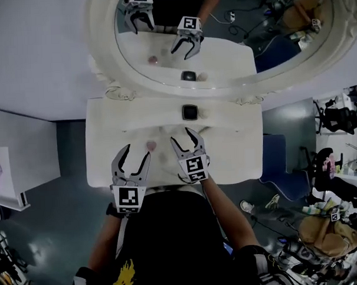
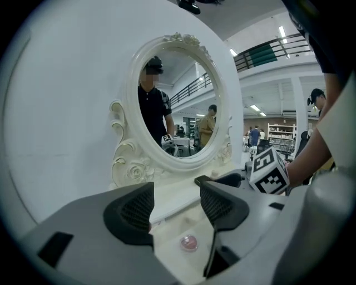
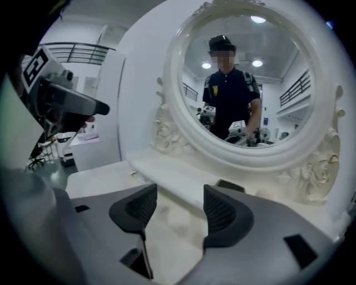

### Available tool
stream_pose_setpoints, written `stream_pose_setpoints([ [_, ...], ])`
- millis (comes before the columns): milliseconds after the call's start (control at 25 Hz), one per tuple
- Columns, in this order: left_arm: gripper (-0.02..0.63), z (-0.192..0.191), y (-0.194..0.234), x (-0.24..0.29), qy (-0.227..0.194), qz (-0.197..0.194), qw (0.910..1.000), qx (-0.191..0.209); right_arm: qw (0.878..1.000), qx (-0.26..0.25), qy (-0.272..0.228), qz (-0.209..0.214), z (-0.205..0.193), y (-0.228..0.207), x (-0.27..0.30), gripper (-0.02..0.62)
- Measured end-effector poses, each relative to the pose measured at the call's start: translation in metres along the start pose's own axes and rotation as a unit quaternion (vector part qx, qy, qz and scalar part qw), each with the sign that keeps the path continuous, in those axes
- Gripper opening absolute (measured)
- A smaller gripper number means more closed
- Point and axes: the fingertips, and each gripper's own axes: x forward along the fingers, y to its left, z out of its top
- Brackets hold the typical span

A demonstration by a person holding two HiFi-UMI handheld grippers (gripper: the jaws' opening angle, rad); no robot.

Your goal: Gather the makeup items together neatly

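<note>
**A:** How will the pink pot (image 2: 188,242) handle?

**B:** It's small and round, probably light and hard. The lid looks glossy, so likely slippery. I'd pinch it low across its sides. It sits on the tabletop (image 1: 102,154) just ahead of the left hand-held gripper (image 1: 138,150), in line with the gap between its jaws. They stand apart and clear of it.

**A:** And the right hand-held gripper (image 1: 184,137)?

**B:** Also open, with nothing between its jaws.

**A:** What do the views add to each other?

**B:** The right gripper view catches only a corner of the black compact (image 1: 190,112) past its right jaw. The head view shows the compact whole, on the ledge further ahead, with the pot just left of that gripper. Only the left gripper view shows the pot's sheen.
</note>
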Motion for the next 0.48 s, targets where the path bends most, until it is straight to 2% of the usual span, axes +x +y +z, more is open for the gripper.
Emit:
stream_pose_setpoints([
  [120, 0.261, -0.020, 0.010, -0.005, 0.003, 0.016, 0.9997, -0.020, 0.997, -0.026, 0.027, 0.063, -0.014, 0.057, 0.014, 0.278],
  [240, 0.261, -0.040, 0.021, -0.016, 0.013, 0.031, 0.9991, -0.028, 0.991, -0.033, 0.072, 0.108, -0.048, 0.097, 0.035, 0.300],
  [360, 0.261, -0.051, 0.037, -0.026, 0.015, 0.050, 0.9981, -0.034, 0.983, -0.039, 0.116, 0.136, -0.073, 0.119, 0.065, 0.356],
  [480, 0.261, -0.068, 0.031, -0.044, 0.026, 0.056, 0.9966, -0.054, 0.976, -0.052, 0.150, 0.147, -0.097, 0.128, 0.066, 0.357],
])
